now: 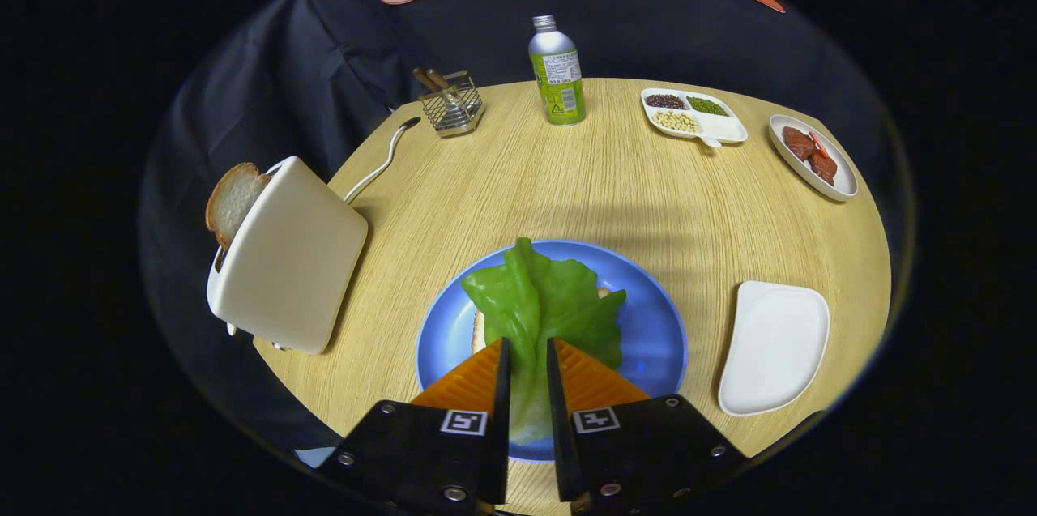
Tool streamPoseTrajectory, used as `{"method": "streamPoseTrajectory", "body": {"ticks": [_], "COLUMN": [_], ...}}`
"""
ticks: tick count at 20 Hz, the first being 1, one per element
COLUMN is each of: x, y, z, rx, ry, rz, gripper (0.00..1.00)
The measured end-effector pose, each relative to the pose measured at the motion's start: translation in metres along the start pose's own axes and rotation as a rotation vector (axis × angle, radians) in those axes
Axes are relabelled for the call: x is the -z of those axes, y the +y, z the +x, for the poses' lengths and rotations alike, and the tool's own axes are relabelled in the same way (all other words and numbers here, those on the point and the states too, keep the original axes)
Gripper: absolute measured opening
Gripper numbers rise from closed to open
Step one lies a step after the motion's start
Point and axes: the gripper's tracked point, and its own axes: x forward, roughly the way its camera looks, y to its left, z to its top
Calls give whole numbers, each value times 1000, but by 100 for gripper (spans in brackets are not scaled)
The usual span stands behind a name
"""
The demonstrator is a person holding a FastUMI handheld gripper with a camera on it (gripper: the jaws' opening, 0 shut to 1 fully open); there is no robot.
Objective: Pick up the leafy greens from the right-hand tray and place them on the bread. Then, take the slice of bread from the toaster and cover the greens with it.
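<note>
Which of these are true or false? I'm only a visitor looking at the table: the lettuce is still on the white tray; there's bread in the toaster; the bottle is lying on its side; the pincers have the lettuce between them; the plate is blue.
1. The leafy greens lie on the white tray. False: they lie over the bread on the blue plate; the tray holds none.
2. A bread slice sticks out of the toaster. True.
3. The bottle lies on its side. False: it stands upright.
4. The gripper has the greens' stem between its fingers. True; whether both fingers press on it is unclear.
5. The plate is blue. True.
</note>
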Motion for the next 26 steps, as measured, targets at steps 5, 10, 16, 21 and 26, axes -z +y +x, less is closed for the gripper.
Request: {"method": "streamPoseTrajectory", "body": {"ticks": [5,10,16,21,26], "x": [-26,-53,-74,-93,-104], "y": [21,64,122,166,221], "z": [-20,-52,-78,-87,-91], "rx": [-3,-42,-100,-115,-143], "ry": [-64,-105,-101,-98,-98], "rz": [-1,-70,-131,-148,-207], "gripper": [46,65,79,86,87]}}
